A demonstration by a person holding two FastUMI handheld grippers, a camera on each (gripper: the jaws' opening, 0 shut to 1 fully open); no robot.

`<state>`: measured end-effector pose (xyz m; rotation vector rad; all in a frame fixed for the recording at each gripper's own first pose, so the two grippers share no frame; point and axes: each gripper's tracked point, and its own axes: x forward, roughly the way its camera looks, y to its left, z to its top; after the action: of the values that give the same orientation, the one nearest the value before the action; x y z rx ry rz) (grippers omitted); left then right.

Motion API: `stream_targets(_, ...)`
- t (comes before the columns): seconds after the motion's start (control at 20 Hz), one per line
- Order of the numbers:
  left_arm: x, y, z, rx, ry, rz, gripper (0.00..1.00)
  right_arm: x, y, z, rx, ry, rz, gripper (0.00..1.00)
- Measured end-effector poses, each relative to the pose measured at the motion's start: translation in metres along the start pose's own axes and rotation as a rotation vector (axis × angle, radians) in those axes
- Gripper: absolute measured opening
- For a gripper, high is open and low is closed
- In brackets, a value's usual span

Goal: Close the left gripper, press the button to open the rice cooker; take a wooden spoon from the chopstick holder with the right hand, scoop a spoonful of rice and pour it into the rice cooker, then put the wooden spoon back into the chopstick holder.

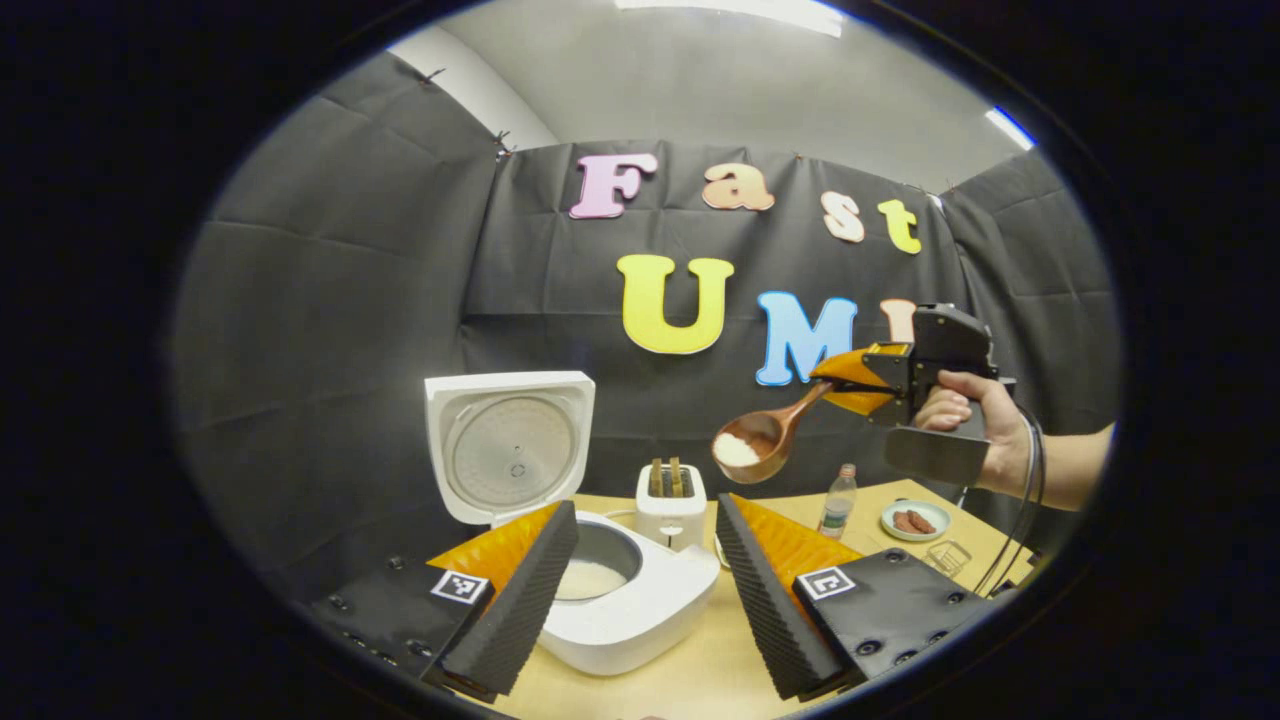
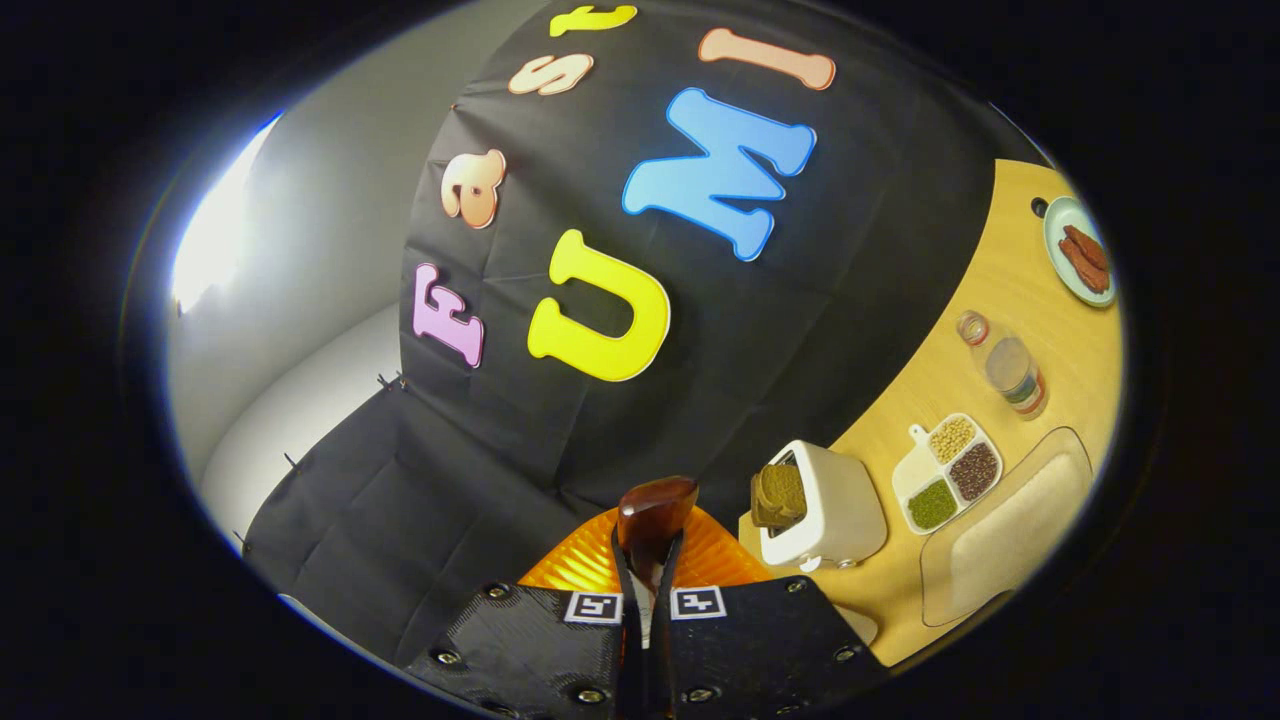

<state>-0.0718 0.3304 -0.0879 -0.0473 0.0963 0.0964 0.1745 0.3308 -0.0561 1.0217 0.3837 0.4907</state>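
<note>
Presently the right gripper point(image 2: 646, 590) has its two fingers drawn together on the handle of the wooden spoon point(image 2: 652, 520), the handle's end standing up between them in the right gripper view. Seen from the left gripper view, that same right gripper point(image 1: 850, 380) is held in a person's hand point(image 1: 975, 420) high above the table, with the wooden spoon point(image 1: 765, 435) slanting down and to the left, its bowl carrying a heap of white rice point(image 1: 736, 450). The left gripper point(image 1: 645, 580) is open, its fingers spread wide apart with nothing between them, low over the table point(image 1: 690, 670). Just beyond and between the fingers sits the white rice cooker point(image 1: 630, 600), its lid point(image 1: 510, 445) raised upright and white rice showing in the inner pot point(image 1: 590, 570). The spoon bowl hangs above and to the right of the cooker, over the toaster point(image 1: 671, 505), which holds two slices. Farther right stand a small bottle point(image 1: 838, 500), a plate of sausages point(image 1: 915, 520) and a clear glass point(image 1: 948, 556). A divided dish of grains point(image 2: 948, 470) lies near the toaster in the right gripper view.
</note>
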Motion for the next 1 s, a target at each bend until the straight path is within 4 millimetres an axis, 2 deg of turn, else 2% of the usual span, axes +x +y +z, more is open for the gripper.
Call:
stream_targets(0.15, -0.004, 0.003, -0.003, -0.012, 0.004, -0.006, 0.97, 0.024, 0.012, -0.018, -0.024, 0.034, 0.015, 0.03)
stream_targets(0.65, -0.009, 0.030, -0.006, -0.043, 0.010, 0.051, 0.97, 0.095, 0.010, -0.106, -0.179, 0.194, -0.004, 0.03)
stream_targets(1.0, -0.011, 0.049, -0.007, -0.062, 0.008, 0.106, 0.96, 0.131, 0.002, -0.168, -0.505, 0.312, -0.033, 0.03)
